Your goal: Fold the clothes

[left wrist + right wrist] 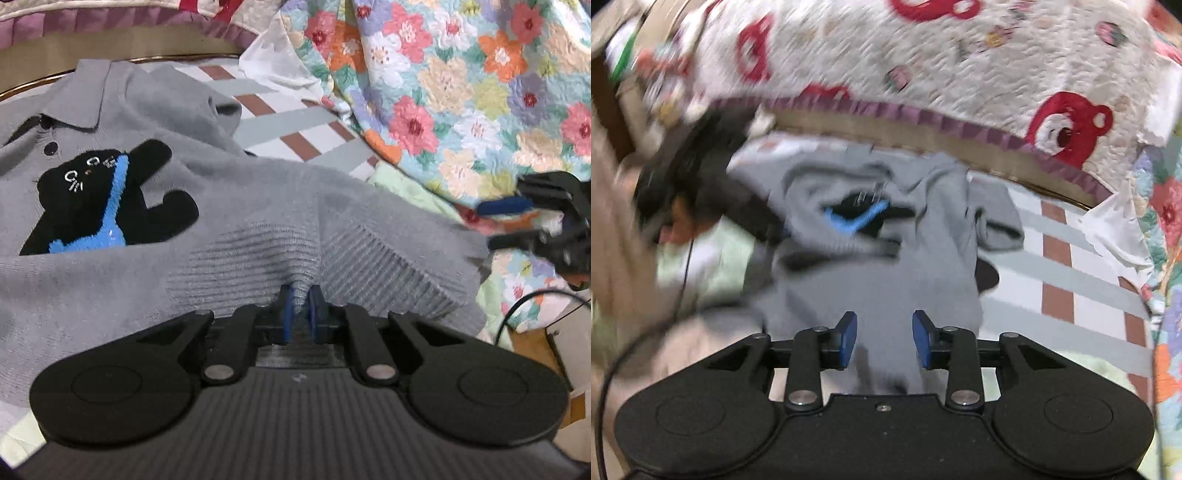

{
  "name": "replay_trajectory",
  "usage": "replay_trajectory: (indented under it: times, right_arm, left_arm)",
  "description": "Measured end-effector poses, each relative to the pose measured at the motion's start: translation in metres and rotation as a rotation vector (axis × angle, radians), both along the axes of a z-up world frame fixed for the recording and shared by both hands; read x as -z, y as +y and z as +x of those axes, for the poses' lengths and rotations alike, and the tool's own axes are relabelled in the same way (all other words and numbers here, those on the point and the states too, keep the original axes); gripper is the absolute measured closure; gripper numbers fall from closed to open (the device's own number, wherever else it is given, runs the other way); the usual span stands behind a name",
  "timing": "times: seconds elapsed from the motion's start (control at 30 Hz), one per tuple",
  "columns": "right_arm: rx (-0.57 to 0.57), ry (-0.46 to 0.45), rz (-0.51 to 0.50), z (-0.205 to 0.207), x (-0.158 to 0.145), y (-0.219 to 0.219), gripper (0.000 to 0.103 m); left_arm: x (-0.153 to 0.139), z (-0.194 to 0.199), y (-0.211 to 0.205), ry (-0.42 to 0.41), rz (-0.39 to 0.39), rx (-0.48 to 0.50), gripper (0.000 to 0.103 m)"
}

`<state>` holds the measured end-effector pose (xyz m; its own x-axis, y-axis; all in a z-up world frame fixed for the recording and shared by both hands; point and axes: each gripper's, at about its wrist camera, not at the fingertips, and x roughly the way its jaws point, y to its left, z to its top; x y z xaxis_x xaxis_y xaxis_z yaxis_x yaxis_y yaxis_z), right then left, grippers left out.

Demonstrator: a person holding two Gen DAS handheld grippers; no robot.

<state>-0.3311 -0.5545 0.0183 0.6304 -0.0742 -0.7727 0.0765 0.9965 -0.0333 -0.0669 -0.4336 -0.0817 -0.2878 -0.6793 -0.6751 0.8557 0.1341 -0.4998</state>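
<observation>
— Where is the grey sweater point(229, 206) seen?
— Spread on the striped sheet point(295, 122), its ribbed hem pinched by the left gripper point(301, 314).
— And the right gripper point(884, 338)?
— Held wide apart, nothing gripped.

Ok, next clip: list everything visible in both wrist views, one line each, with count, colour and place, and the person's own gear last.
grey knitted polo sweater with black cat patch: one, grey, spread on the bed, ribbed hem lifted.
striped bed sheet: one, white with grey and brown stripes, under the sweater.
floral quilt: one, multicoloured flowers, right of the sweater.
bear-print quilt: one, white with red bears and a purple frill, beyond the sweater.
left gripper: one, black with blue fingers, shut on the sweater's hem.
right gripper: one, black with blue fingers, open over the sweater.
</observation>
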Motion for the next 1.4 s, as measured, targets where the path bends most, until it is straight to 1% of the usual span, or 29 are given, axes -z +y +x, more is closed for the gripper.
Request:
replay_trajectory:
  times: [0.07, 0.13, 0.17, 0.23, 0.27, 0.3, 0.37, 0.43, 0.47, 0.5, 0.53, 0.57, 0.6, 0.63, 0.67, 0.7, 0.73, 0.8, 0.83, 0.9, 0.97, 1.0, 1.1, 1.13, 1.17, 1.23, 1.27, 1.33, 1.4]
  right_arm:
    - [-0.01, 0.03, -0.079, -0.008, 0.01, 0.009, 0.065]
    - [0.007, 0.038, -0.138, -0.011, 0.018, 0.012, 0.055]
    - [0.021, 0.034, -0.16, -0.013, 0.02, 0.011, 0.046]
    - [0.049, 0.027, -0.204, -0.015, 0.026, 0.009, 0.045]
    - [0.061, 0.023, -0.223, -0.016, 0.029, 0.009, 0.045]
    - [0.066, 0.018, -0.212, -0.017, 0.031, 0.006, 0.045]
    - [0.109, -0.008, -0.206, -0.015, 0.036, 0.0, 0.046]
    - [0.164, -0.026, -0.157, -0.009, 0.043, -0.005, 0.051]
    - [0.192, -0.036, -0.133, -0.006, 0.046, -0.008, 0.054]
    - [0.22, -0.048, -0.108, -0.004, 0.049, -0.011, 0.054]
    - [0.254, -0.084, -0.082, -0.007, 0.046, -0.015, 0.054]
    - [0.287, -0.12, -0.056, -0.011, 0.043, -0.019, 0.052]
    - [0.321, -0.156, -0.03, -0.015, 0.04, -0.023, 0.052]
    - [0.354, -0.192, -0.004, -0.019, 0.036, -0.027, 0.053]
    - [0.387, -0.228, 0.022, -0.022, 0.033, -0.031, 0.072]
    - [0.421, -0.265, 0.049, -0.026, 0.03, -0.035, 0.095]
    - [0.454, -0.301, 0.075, -0.03, 0.027, -0.039, 0.095]
    - [0.52, -0.373, 0.128, -0.037, 0.02, -0.047, 0.097]
    - [0.551, -0.41, 0.149, -0.041, 0.016, -0.051, 0.097]
    - [0.58, -0.494, 0.088, -0.061, -0.006, -0.048, 0.098]
    - [0.622, -0.535, 0.118, -0.076, -0.011, -0.052, 0.098]
    - [0.651, -0.522, 0.159, -0.079, -0.003, -0.058, 0.098]
    - [0.797, -0.408, 0.334, -0.084, 0.043, -0.082, 0.097]
    - [0.823, -0.41, 0.419, -0.086, 0.052, -0.088, 0.097]
    - [0.831, -0.451, 0.495, -0.091, 0.054, -0.093, 0.097]
    - [0.807, -0.546, 0.562, -0.098, 0.042, -0.095, 0.097]
    - [0.775, -0.591, 0.556, -0.098, 0.032, -0.092, 0.097]
    - [0.701, -0.652, 0.554, -0.097, 0.018, -0.086, 0.097]
    - [0.697, -0.656, 0.588, -0.102, 0.024, -0.082, 0.097]
  left_arm:
    - [-0.001, -0.005, -0.002, -0.026, 0.009, 0.011, 0.095]
    - [-0.003, -0.008, 0.0, -0.042, 0.019, 0.015, 0.094]
    - [-0.004, -0.01, 0.003, -0.044, 0.028, 0.017, 0.089]
    - [0.001, -0.007, 0.011, -0.024, 0.075, 0.005, 0.071]
    - [0.004, -0.006, 0.015, -0.011, 0.1, -0.002, 0.059]
    - [0.008, -0.004, 0.019, 0.016, 0.124, 0.002, 0.052]
    - [0.014, -0.001, 0.023, 0.067, 0.156, 0.016, 0.051]
    - [0.017, -0.004, 0.024, 0.07, 0.161, 0.033, 0.045]
    - [0.017, -0.006, 0.022, 0.059, 0.159, 0.035, 0.039]
    - [0.018, -0.007, 0.021, 0.045, 0.156, 0.034, 0.03]
    - [0.021, -0.007, 0.018, 0.037, 0.151, 0.024, 0.025]
    - [0.025, -0.005, 0.017, 0.042, 0.151, 0.006, 0.018]
    - [0.028, 0.0, 0.018, 0.072, 0.15, -0.016, 0.016]
    - [0.031, 0.006, 0.019, 0.111, 0.148, -0.038, 0.02]
    - [0.033, 0.011, 0.02, 0.151, 0.145, -0.06, 0.042]
    - [0.035, 0.017, 0.022, 0.19, 0.143, -0.081, 0.089]
    - [0.029, 0.02, 0.024, 0.17, 0.145, -0.095, 0.095]
    - [0.005, 0.021, 0.033, 0.045, 0.143, -0.082, 0.095]
    - [-0.01, 0.023, 0.04, 0.008, 0.142, -0.079, 0.095]
    - [-0.041, 0.028, 0.059, -0.034, 0.139, -0.085, 0.095]
    - [-0.079, 0.031, 0.08, -0.111, 0.122, -0.069, 0.095]
    - [-0.093, 0.031, 0.088, -0.145, 0.123, -0.06, 0.095]
    - [-0.125, 0.031, 0.105, -0.241, 0.147, -0.045, 0.095]
    - [-0.134, 0.032, 0.11, -0.272, 0.149, -0.047, 0.095]
    - [-0.147, 0.034, 0.117, -0.3, 0.121, -0.067, 0.096]
    - [-0.174, 0.039, 0.134, -0.353, 0.043, -0.122, 0.099]
    - [-0.188, 0.043, 0.146, -0.373, -0.003, -0.163, 0.101]
    - [-0.204, 0.052, 0.17, -0.377, -0.058, -0.239, 0.102]
    - [-0.211, 0.059, 0.2, -0.373, -0.091, -0.313, 0.103]
